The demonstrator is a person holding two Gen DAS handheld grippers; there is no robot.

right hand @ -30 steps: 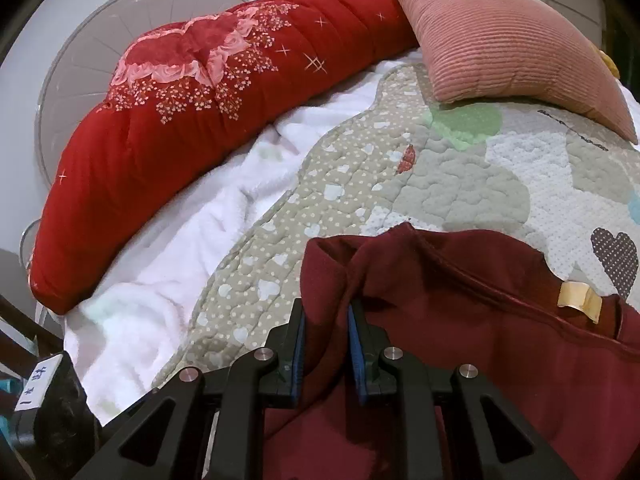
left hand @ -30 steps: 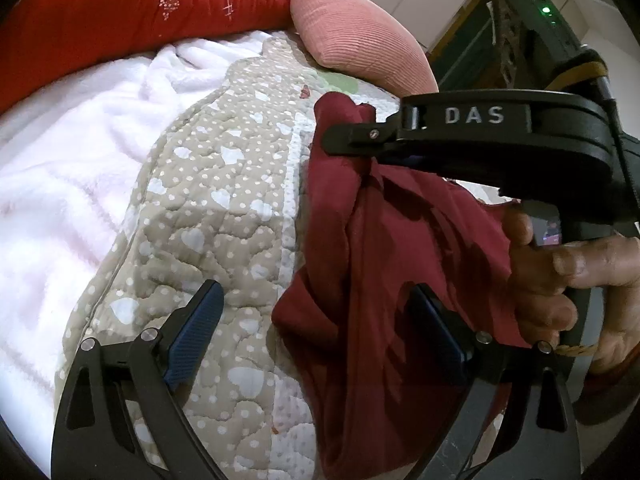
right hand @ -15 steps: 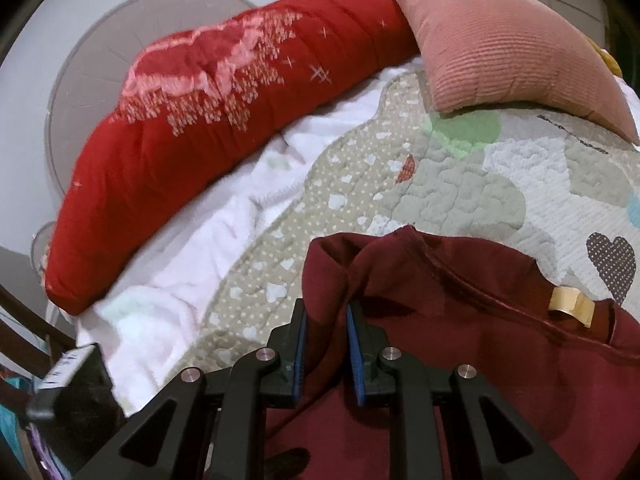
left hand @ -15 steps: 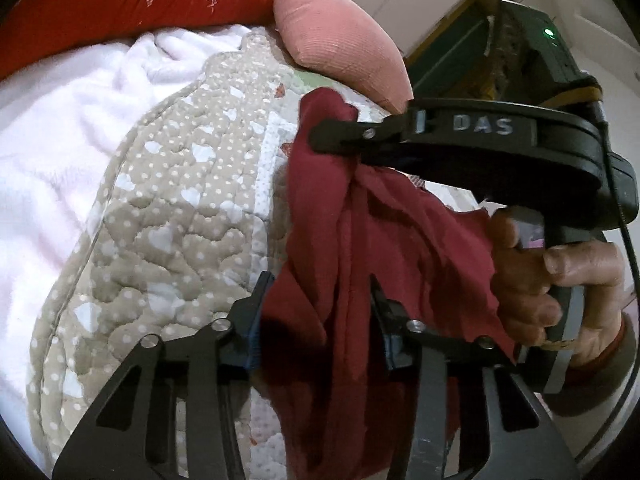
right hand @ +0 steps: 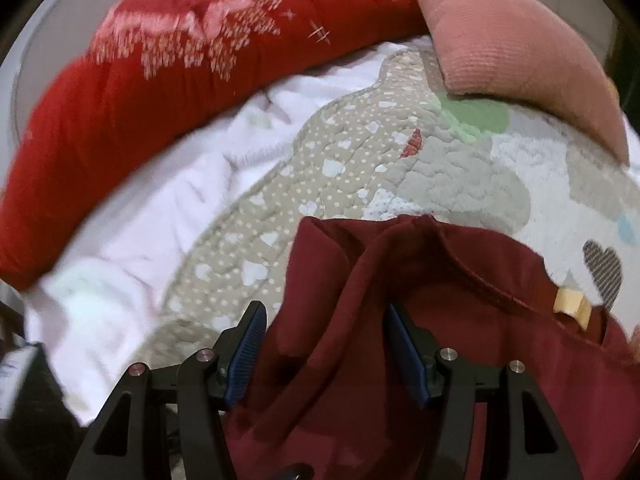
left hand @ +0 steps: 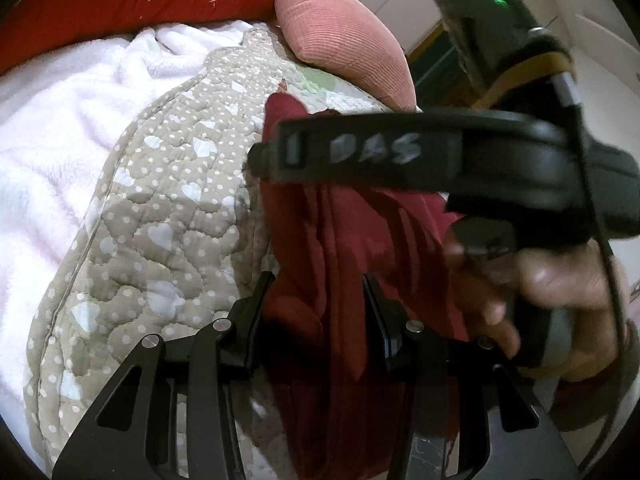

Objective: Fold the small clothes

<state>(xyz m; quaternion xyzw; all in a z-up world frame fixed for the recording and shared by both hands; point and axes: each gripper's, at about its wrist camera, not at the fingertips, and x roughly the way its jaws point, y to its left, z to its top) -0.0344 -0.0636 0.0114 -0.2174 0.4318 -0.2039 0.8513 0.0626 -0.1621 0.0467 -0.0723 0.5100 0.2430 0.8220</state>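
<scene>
The dark red garment lies bunched on the heart-print quilt of the bed, its collar end with a tan label loop toward the pink corduroy cushion. The right tool has just been opening: its blue pads stand clear on either side of a raised ridge of cloth, so it is released, though the fabric sits between the jaws. The left tool is clenched on a thick gathered fold of the same garment.

With one end let go, the ridge will likely slump, and the fold line made so far could be lost if the left tool pulls before the cloth settles flat. The left grip takes in several layers, so any lift may drag the whole bundle rather than a single edge, giving a lopsided fold. The right tool's pads could also snag the loose ridge on withdrawal and tug the collar askew. The soft quilt may wrinkle under any sliding.
</scene>
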